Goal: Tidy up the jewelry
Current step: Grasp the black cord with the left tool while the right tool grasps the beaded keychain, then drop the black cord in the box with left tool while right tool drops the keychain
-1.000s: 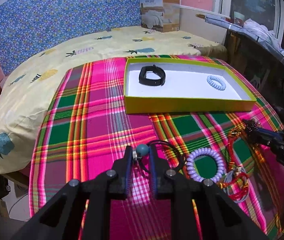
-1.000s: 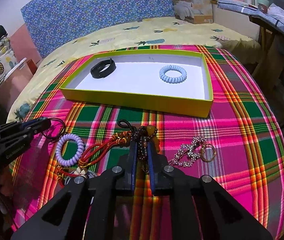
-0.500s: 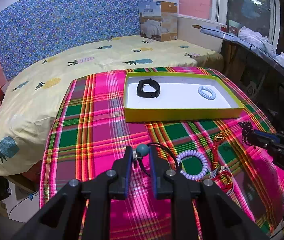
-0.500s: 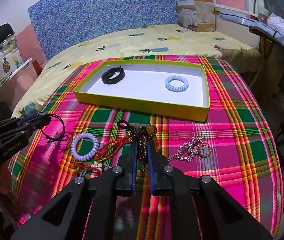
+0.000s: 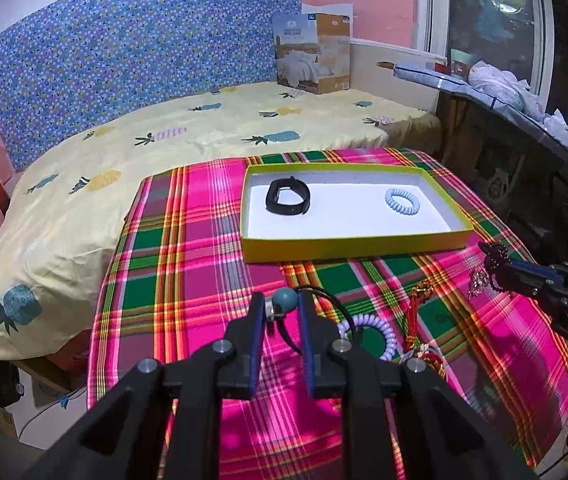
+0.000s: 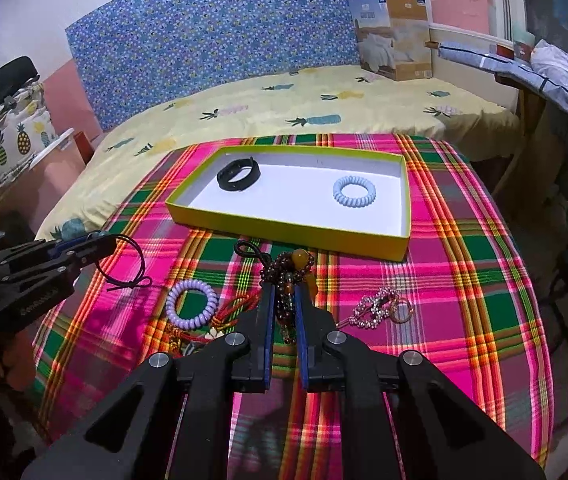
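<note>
1. Left gripper (image 5: 279, 312): jaws clamped on the teal bead (image 5: 286, 300) of a black cord hair tie (image 6: 123, 264). The cord loop hangs from the tips, clear of the plaid cloth (image 5: 187, 264).
2. Right gripper (image 6: 284, 304): jaws closed tight on a dark beaded bracelet (image 6: 286, 276). Amber beads (image 6: 300, 258) and a black cord loop (image 6: 245, 249) stick out past the tips; the strand also dangles between the fingers.
3. Just beyond and between the 2 grippers, on the cloth: lilac spiral hair tie (image 6: 191, 304), touching a red-and-gold cord bundle (image 6: 227, 316) on its right.
4. Right of the right gripper: rhinestone clip (image 6: 378, 308) with a small ring (image 6: 402, 314) against it, flat on the cloth.
5. Farther out: yellow-green shallow box (image 6: 284, 236), white inside, holding 2 items well apart: black band (image 6: 239, 175) at left, pale blue spiral hair tie (image 6: 354, 191) at right.
6. Behind: bed with pineapple sheet (image 5: 163, 148), blue floral headboard (image 5: 131, 56), cardboard bedding box (image 5: 312, 54).
</note>
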Tool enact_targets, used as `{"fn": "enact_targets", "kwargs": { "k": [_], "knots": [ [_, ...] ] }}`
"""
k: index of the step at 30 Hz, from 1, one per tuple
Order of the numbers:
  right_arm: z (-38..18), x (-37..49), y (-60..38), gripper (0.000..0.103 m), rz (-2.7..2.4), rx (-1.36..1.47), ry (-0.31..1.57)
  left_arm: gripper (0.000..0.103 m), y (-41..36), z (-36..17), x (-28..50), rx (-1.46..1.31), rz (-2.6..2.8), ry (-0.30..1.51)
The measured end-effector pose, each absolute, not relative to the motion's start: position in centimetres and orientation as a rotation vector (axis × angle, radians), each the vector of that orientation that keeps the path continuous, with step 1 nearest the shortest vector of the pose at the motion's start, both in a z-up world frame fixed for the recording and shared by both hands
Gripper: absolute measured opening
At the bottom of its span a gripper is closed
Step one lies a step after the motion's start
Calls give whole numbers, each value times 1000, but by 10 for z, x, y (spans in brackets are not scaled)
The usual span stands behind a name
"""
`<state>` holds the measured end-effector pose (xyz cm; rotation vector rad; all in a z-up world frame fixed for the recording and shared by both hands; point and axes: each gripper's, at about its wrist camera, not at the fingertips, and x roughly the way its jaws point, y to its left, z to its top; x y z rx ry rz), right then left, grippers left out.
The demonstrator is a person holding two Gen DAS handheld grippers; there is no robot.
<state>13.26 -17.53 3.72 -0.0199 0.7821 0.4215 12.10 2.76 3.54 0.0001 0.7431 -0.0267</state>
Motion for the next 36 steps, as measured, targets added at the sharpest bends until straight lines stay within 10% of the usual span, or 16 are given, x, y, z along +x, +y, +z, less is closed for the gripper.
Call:
{"fn": "enact_targets", "kwargs": {
  "k": [36],
  "knots": [
    [21,258,-193,9,371,16,844,17,28,20,254,-66,-108,815]
  ]
}}
